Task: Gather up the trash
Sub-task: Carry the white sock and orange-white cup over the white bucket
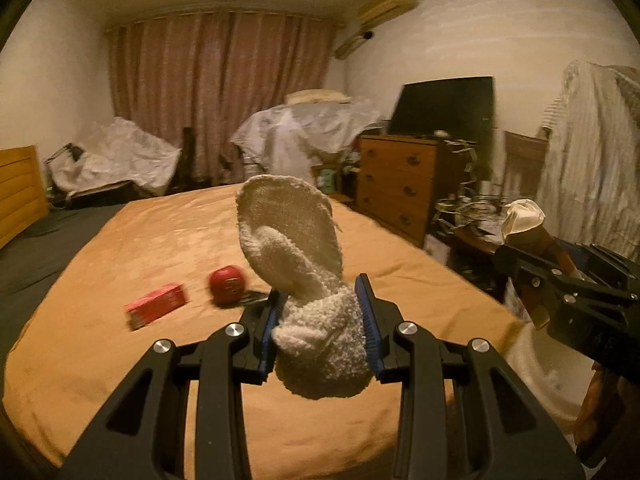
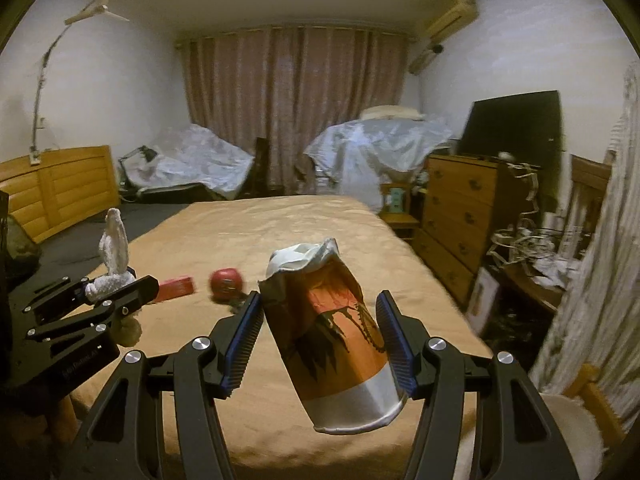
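My left gripper [image 1: 320, 300] is shut on a white terry sock [image 1: 304, 280], held up above the bed with its open cuff standing upright. The same sock [image 2: 114, 248] and left gripper [image 2: 116, 286] show at the left of the right wrist view. My right gripper [image 2: 320, 320] is shut on a crumpled orange-and-white paper cup [image 2: 332, 332], tilted, its crushed rim toward the bed. That cup [image 1: 524, 224] and right gripper [image 1: 540, 276] appear at the right edge of the left wrist view. On the orange bedspread [image 1: 160, 248] lie a red box [image 1: 157, 305] and a red round object [image 1: 227, 279].
A wooden dresser [image 2: 456, 216] with a dark TV [image 2: 516, 124] stands right of the bed, beside a cluttered side table [image 2: 524, 248]. Sheet-covered furniture [image 2: 372, 140] and curtains [image 2: 296, 100] fill the far wall. A wooden headboard [image 2: 60, 184] is at left. A dark small item [image 1: 252, 298] lies by the red object.
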Demonstrator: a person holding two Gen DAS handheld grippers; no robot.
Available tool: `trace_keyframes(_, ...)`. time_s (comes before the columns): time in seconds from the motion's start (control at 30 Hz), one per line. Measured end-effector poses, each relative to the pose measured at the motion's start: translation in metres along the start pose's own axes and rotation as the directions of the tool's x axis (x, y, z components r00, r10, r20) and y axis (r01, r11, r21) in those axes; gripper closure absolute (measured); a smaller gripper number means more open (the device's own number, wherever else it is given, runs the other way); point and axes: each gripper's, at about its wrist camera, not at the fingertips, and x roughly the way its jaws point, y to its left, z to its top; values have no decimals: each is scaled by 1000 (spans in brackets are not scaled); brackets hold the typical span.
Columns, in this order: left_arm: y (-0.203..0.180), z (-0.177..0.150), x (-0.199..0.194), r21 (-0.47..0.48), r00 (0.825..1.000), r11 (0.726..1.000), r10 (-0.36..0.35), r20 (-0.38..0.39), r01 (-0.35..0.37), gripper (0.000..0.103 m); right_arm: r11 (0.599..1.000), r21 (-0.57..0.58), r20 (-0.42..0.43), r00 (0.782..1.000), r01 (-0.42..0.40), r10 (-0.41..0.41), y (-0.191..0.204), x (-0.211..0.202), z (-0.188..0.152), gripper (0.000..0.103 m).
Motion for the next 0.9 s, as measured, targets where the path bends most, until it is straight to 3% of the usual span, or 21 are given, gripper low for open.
trace_keyframes(0.2,-60,4,14,51,991,990,-134,-19,135,70,994,31,-37,994,109,-107,-62,-28,-9,43)
trace_keyframes(0.37,-115,-2,30,87,967,964,-245,-72,250,69,977,68,-78,978,200,-195,-120,-52,-24,43)
trace_keyframes(0.53,-171,-10,42,121,929,925,-345,-135,361,69,953,95,-153,950,288,-272,-193,-74,-41,43)
trace_keyframes(0.7,-214,-20,55,114,875,878,-434,-216,464,69,933,129,-263,919,337,-295,-262,-82,-61,43)
trace_keyframes(0.9,-249,-39,74,89,811,838,-487,-326,539,69,924,182,-430,872,337,-233,-322,-65,-90,43)
